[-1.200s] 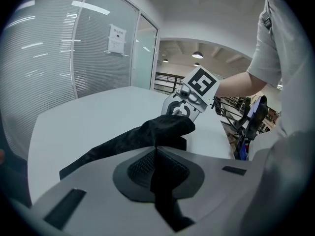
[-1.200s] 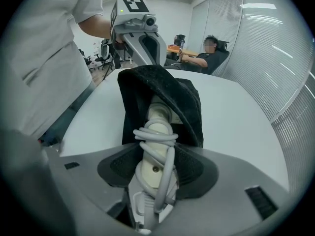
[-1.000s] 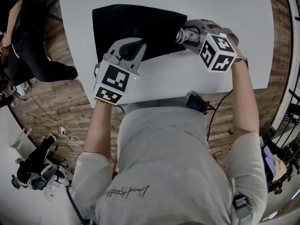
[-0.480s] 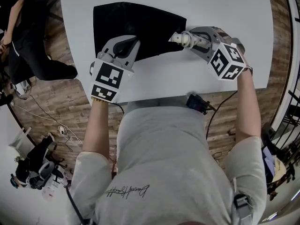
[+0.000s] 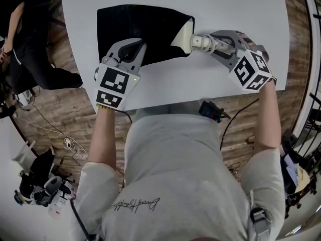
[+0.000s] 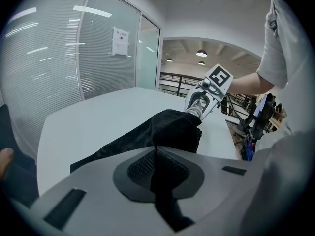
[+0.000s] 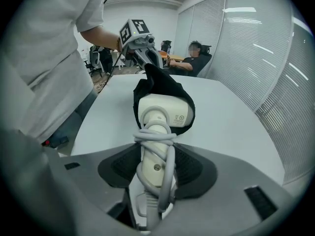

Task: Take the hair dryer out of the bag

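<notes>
A black cloth bag (image 5: 140, 26) lies flat on the white table (image 5: 225, 9). The cream hair dryer (image 5: 188, 34) pokes out of the bag's right mouth, its handle (image 7: 156, 149) wound with grey cord. My right gripper (image 5: 209, 43) is shut on that handle, to the right of the bag, and the dryer's head (image 7: 162, 110) still sits inside the dark opening. My left gripper (image 5: 131, 54) is shut on the bag's near edge, black fabric (image 6: 158, 173) pinched between its pads. The bag (image 6: 162, 132) stretches away from it toward the right gripper (image 6: 206, 95).
A small black device (image 5: 210, 110) with wires hangs at the table's near edge by my waist. A seated person (image 7: 194, 58) is beyond the far end of the table, another person (image 5: 20, 39) at the left of it. Glass walls with blinds (image 6: 59, 58) stand alongside.
My right gripper has drawn away to the right, pulling the dryer's handle and part of its cream head out of the bag. The left gripper has held its place on the bag.
</notes>
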`<action>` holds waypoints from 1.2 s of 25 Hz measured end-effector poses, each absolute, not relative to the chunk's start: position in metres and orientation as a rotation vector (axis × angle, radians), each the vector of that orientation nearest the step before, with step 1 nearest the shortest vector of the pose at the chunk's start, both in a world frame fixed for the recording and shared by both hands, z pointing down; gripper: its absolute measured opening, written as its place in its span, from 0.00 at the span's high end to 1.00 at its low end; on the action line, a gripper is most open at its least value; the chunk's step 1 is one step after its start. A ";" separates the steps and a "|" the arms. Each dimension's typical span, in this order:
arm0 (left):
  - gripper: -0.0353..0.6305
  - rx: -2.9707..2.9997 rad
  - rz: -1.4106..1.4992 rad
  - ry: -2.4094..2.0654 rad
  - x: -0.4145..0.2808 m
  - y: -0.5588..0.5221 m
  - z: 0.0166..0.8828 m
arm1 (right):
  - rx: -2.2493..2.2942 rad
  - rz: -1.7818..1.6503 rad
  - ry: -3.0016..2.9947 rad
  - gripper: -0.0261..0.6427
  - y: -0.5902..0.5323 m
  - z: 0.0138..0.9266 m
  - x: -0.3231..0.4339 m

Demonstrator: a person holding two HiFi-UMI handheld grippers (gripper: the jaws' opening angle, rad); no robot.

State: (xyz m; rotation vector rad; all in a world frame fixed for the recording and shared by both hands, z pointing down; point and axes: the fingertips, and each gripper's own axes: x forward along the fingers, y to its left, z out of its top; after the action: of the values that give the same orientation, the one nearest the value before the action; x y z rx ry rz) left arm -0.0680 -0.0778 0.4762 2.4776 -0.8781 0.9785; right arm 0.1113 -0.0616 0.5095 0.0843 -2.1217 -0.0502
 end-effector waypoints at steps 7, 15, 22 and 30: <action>0.92 2.478 0.996 -0.886 -0.070 -0.081 0.480 | 0.150 0.001 -2.126 0.63 -0.058 0.505 0.130; 0.92 2.476 0.997 -0.897 -0.071 -0.078 0.478 | 0.322 0.075 -2.120 0.63 -0.047 0.497 0.166; 0.92 2.474 1.012 -0.923 -0.072 -0.081 0.477 | 0.534 0.102 -2.105 0.63 -0.067 0.497 0.190; 0.92 2.485 1.027 -0.939 -0.074 -0.081 0.475 | 0.703 0.153 -2.061 0.63 -0.099 0.506 0.192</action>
State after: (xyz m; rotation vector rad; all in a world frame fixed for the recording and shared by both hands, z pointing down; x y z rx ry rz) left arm -0.0738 -0.0806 0.4748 2.4845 -0.9391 1.0271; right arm 0.1923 -0.0986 0.5061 0.7030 -2.0613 0.1534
